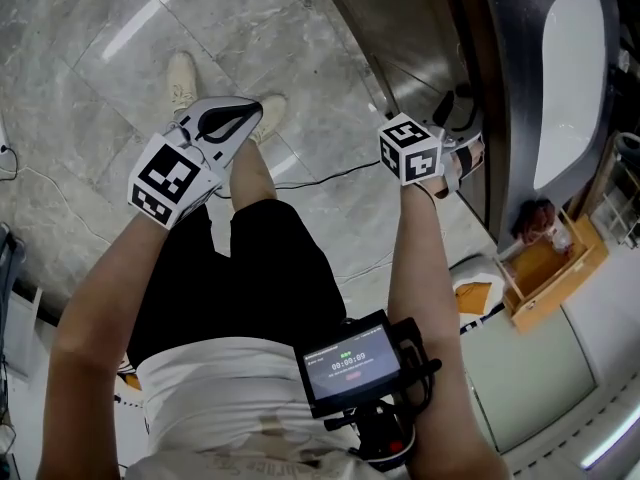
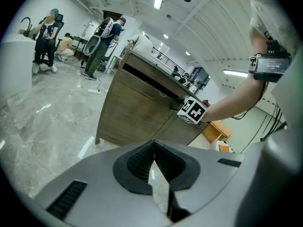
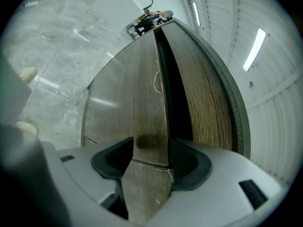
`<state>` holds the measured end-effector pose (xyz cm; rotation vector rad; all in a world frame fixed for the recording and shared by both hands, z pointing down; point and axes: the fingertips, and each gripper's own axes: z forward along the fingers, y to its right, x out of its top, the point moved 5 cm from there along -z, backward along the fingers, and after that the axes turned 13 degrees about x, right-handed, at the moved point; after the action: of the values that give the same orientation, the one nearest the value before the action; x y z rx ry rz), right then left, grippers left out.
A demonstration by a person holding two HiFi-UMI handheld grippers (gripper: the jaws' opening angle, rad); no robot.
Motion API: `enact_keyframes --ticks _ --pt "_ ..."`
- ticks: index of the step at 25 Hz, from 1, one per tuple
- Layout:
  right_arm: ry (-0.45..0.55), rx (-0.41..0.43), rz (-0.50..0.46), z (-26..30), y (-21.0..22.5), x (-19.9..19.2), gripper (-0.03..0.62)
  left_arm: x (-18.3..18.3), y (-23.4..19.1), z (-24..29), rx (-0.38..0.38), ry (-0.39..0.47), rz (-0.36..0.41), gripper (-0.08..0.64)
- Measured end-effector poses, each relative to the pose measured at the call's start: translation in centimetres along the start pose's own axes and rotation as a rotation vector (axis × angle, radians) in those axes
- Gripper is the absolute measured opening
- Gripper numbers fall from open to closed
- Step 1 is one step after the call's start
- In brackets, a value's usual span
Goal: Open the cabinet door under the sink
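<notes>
The cabinet door, below the sink, has its top edge between the jaws of the right gripper. They are spread wide, one jaw in the dark recess behind the edge, seemingly placed to hook the panel and pull it outward. The left gripper, jaws closed on nothing, hangs over the floor, apparently unneeded. Other people work far across the room.
</notes>
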<state>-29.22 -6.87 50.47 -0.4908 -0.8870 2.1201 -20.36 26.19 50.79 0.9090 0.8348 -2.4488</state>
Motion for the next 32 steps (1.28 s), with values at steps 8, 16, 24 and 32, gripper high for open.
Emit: enact_keyframes --ticks 8,16,24,32 --pt "0.084 0.140 0.088 -1.2 0.5 0.1 0.193 -0.1 1.4 1.2 -0.019 0.004 0.023 0.011" --pt "0.106 0.296 0.107 -2.1 1.2 -0.2 0.120 -1.5 4.5 1.3 -0.079 -0.029 0.039 0.011" --pt "0.132 0.515 0.152 -4.1 1.0 -0.4 0.091 -1.7 8.1 1.1 -0.153 -0.054 0.103 0.009" --pt "0.122 0.743 0.208 -4.4 -1.1 0.2 0.078 -1.9 8.3 0.3 -0.093 -0.031 0.088 0.011"
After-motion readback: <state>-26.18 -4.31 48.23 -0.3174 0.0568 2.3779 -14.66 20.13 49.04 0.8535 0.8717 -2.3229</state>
